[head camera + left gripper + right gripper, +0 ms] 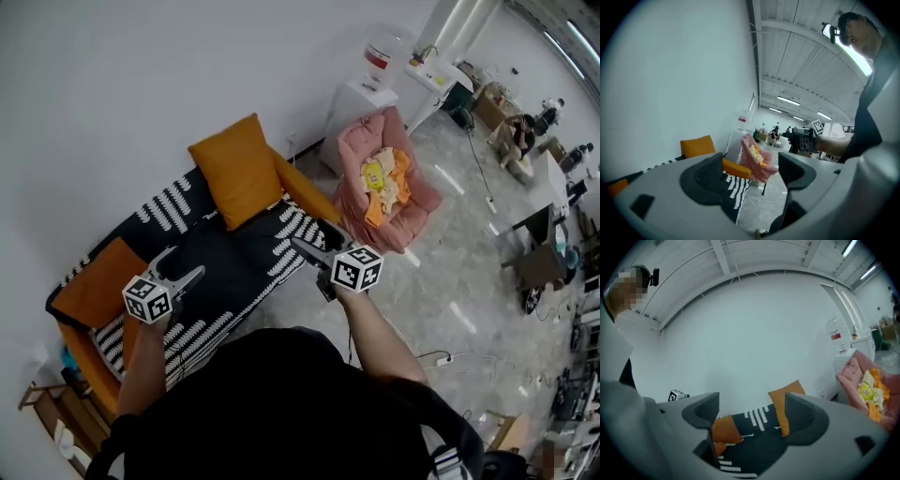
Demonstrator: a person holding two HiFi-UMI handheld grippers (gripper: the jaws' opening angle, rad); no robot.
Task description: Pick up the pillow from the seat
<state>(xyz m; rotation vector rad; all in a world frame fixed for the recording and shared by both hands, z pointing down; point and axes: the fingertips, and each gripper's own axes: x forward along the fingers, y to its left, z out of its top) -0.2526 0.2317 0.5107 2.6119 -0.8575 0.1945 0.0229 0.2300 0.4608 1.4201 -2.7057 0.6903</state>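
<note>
Both claws were held out over the front of the sofa (234, 261), level with each other and well apart.

Left claw (178, 274): jaws stood apart, nothing between them. Its own view confirmed the gap (752, 171), through which only the sofa's front edge, the floor and the pink armchair (757, 164) showed at a distance.

Right claw (314, 239): jaws likewise apart and empty (754, 413). It touched nothing.

The sofa had orange arms and a dark seat cover marked with white stripes.

Upright orange pillow (239, 169): it stood on the seat, leaning against the white wall (141, 94) near the sofa's right-hand arm. Neither claw touched it. In the right gripper view it appeared just inside the right jaw's outline (780, 404), but well beyond it.

Second orange pillow (98, 283): it lay at the opposite end of the seat, close to the left claw but clear of it (725, 430).

The pink armchair (412, 202), stacked with yellow and orange items, stood on the floor just beyond the sofa's right end.
</note>
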